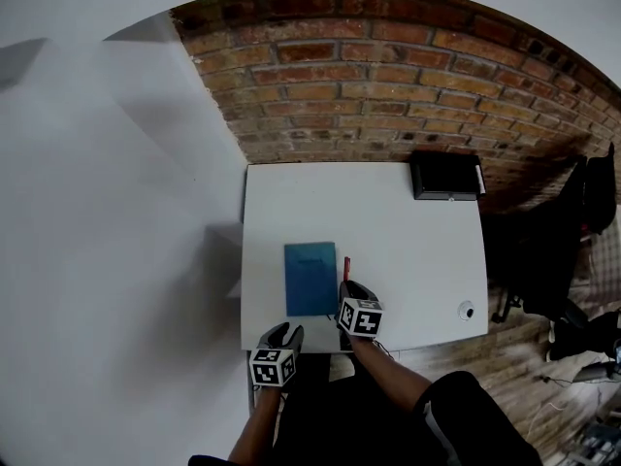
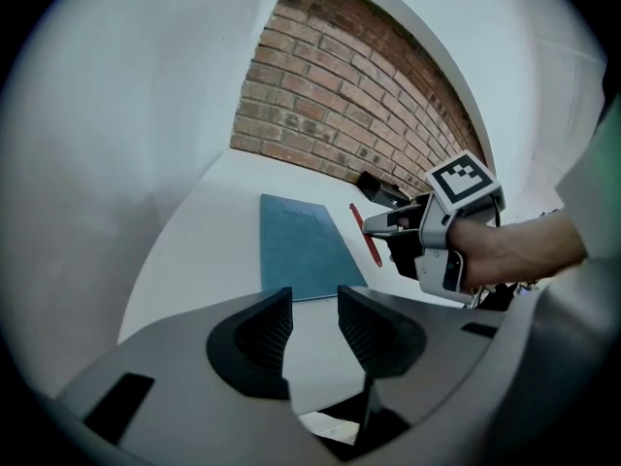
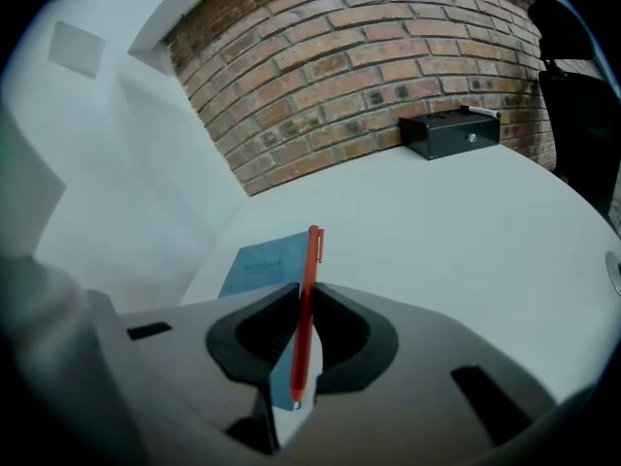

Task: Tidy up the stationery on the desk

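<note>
Red pen (image 3: 310,260) sits pinched in your right gripper (image 3: 304,304), left gripper (image 2: 313,304) spread, empty; next, probably carry it to the far box (image 3: 451,134).

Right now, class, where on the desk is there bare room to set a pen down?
Bare: the desk between blue notebook and black box, and behind the notebook. Crowded: the near edge, with left gripper, right gripper and its red pen beside the notebook.
</note>
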Available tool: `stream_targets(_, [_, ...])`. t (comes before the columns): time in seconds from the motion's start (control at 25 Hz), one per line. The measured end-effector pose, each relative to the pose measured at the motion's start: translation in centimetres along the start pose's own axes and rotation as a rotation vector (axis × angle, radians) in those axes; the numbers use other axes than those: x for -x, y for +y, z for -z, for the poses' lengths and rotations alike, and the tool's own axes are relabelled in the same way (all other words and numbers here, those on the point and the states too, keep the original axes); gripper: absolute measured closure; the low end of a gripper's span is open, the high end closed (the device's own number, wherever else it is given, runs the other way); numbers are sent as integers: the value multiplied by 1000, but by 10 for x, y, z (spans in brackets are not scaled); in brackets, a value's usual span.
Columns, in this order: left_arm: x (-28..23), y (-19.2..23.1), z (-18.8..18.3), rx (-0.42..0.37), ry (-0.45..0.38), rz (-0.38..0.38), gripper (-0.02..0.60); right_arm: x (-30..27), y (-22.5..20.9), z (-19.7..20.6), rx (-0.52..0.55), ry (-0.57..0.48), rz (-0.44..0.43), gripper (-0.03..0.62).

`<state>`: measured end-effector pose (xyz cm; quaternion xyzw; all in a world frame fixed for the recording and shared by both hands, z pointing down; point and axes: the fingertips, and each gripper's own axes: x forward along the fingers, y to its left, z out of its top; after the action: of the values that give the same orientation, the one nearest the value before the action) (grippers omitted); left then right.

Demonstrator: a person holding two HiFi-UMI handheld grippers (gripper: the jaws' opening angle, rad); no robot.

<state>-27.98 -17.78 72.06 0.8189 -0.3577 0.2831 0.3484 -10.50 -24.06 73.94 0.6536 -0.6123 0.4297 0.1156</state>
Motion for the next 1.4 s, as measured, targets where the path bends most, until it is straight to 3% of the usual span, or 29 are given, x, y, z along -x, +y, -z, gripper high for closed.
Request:
stream_targets(0.52, [2, 14, 9, 9, 23, -32, 425, -21, 8, 24, 47, 111, -49, 533])
stream_targets(1.16, [-6, 9, 21, 30, 61, -27, 425, -30, -1, 31, 26, 161, -29, 533])
stream_targets(1.4, [-10, 14, 24, 35, 76, -27, 425, -35, -1, 33, -30, 169, -98, 533])
